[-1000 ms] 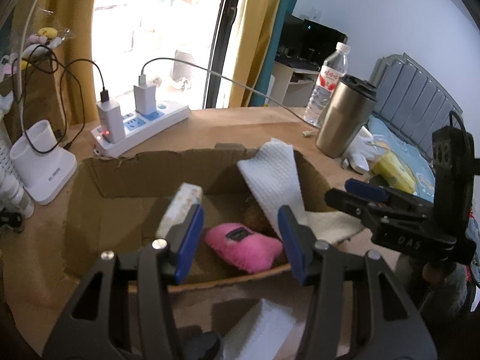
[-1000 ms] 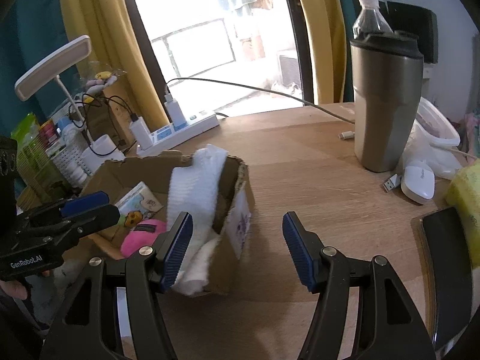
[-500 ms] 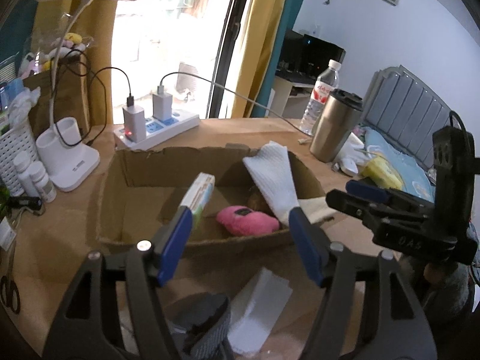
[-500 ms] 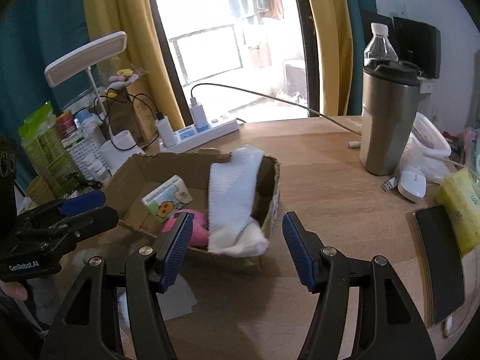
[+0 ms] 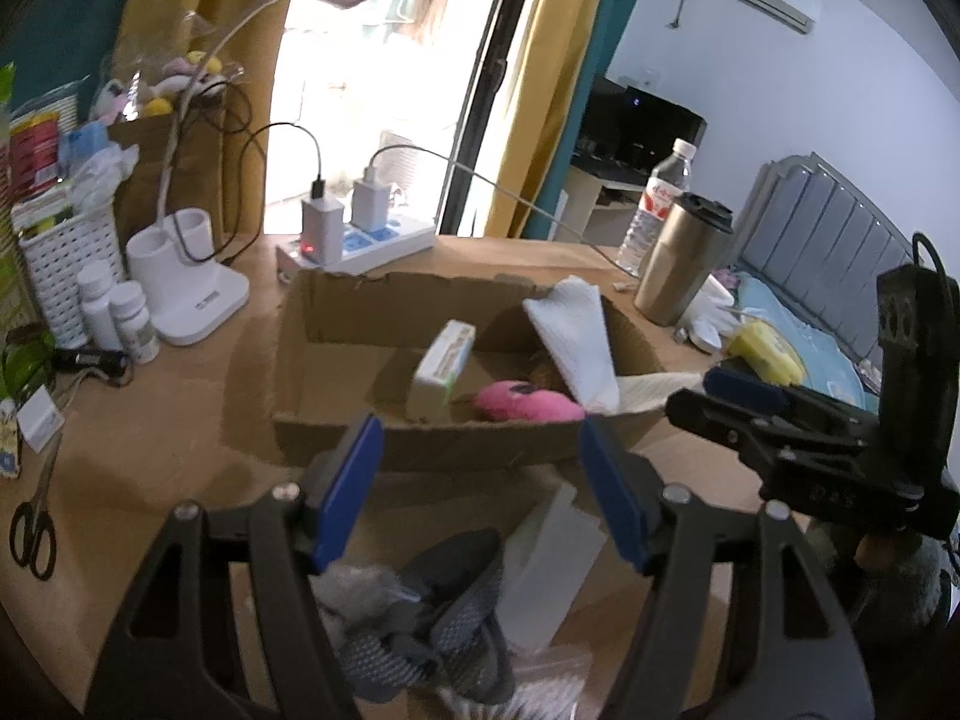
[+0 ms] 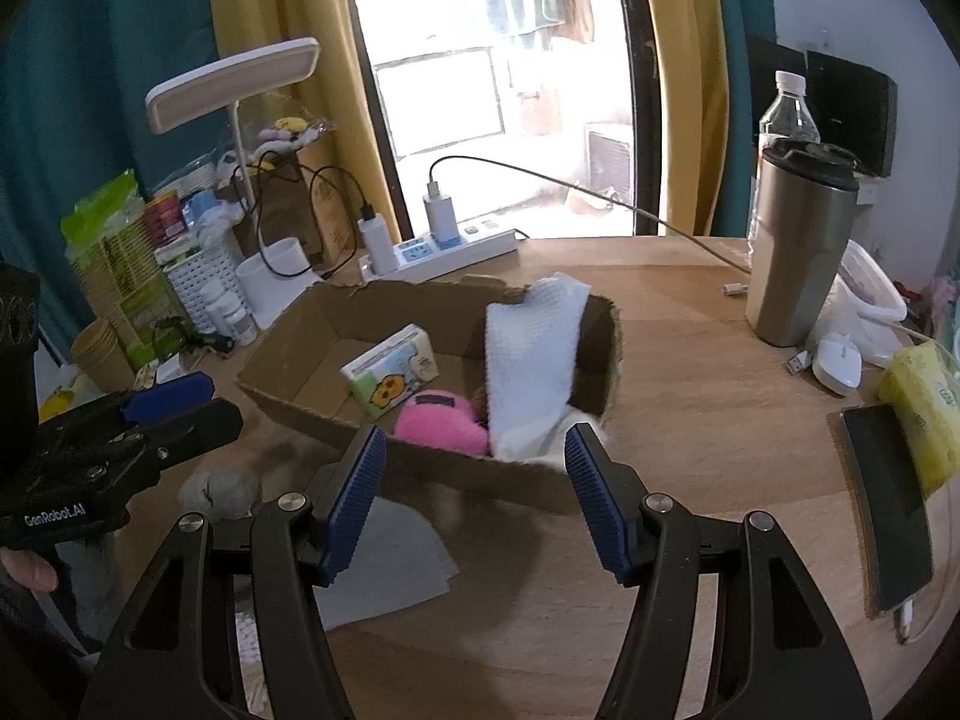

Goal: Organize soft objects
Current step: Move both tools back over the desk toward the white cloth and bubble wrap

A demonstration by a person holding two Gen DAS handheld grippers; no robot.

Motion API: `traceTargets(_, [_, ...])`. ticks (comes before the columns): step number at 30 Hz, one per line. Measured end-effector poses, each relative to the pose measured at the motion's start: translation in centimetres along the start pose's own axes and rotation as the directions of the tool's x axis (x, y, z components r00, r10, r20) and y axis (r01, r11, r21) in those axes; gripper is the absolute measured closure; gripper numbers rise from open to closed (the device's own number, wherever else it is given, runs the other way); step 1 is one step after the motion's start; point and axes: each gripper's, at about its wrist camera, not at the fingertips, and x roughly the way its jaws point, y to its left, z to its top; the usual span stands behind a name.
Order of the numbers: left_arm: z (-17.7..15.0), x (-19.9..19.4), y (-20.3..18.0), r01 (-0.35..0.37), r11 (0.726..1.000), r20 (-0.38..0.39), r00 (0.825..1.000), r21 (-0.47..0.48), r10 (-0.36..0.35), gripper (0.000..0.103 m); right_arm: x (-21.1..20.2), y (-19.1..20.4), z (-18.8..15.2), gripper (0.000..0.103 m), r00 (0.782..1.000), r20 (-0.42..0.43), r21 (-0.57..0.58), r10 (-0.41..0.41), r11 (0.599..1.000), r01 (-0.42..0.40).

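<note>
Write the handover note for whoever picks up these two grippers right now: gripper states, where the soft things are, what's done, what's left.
Left gripper: open, empty, hanging above the grey mesh fabric on the table, in front of the cardboard box.
Right gripper: open, empty, at the box's near wall.
In the box: pink plush, tissue pack, and white towel draped over the right wall, partly hanging out.
Done: those three are in.
Left: the grey mesh fabric, a grey wad and a flat pale sheet lie outside; the towel probably needs tucking in.
</note>
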Motion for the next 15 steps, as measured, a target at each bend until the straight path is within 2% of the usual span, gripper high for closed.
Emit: traceTargets(15, [-3.0,-1.8,3.0,-0.030,0.998,-0.013,0.999,-0.055,0.029,0.032,1.1,2.7,-2.2,0.037,0.998,-0.055,-0.022,0.010,1.000,-0.011])
